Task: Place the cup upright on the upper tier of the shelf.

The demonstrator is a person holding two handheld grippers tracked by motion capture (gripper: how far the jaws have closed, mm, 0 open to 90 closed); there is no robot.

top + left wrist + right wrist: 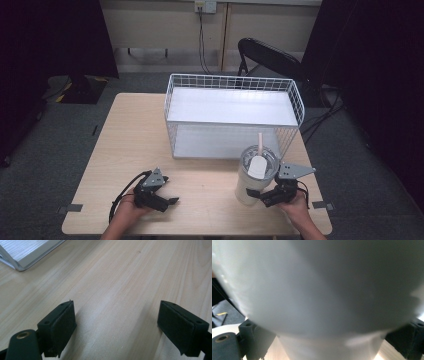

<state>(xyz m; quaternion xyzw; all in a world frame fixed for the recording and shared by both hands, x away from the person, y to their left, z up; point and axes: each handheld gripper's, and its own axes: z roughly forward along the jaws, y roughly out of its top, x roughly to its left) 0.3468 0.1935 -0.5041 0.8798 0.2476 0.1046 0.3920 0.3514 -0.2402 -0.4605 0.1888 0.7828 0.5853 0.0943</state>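
Note:
A white tumbler with a clear lid and a pale straw stands near the front right of the wooden table. My right gripper is at its lower part, coming in from the right. In the right gripper view the tumbler is very close, and the gripper has its black jaws against both sides of the narrow base. My left gripper rests low at the front left. Its jaws are wide apart over bare wood, as the left gripper shows in its own view.
A white wire basket rack with a solid shelf stands at the back middle of the table, just behind the tumbler; its corner appears in the left gripper view. A black chair sits beyond the table. Cables hang from a wall outlet.

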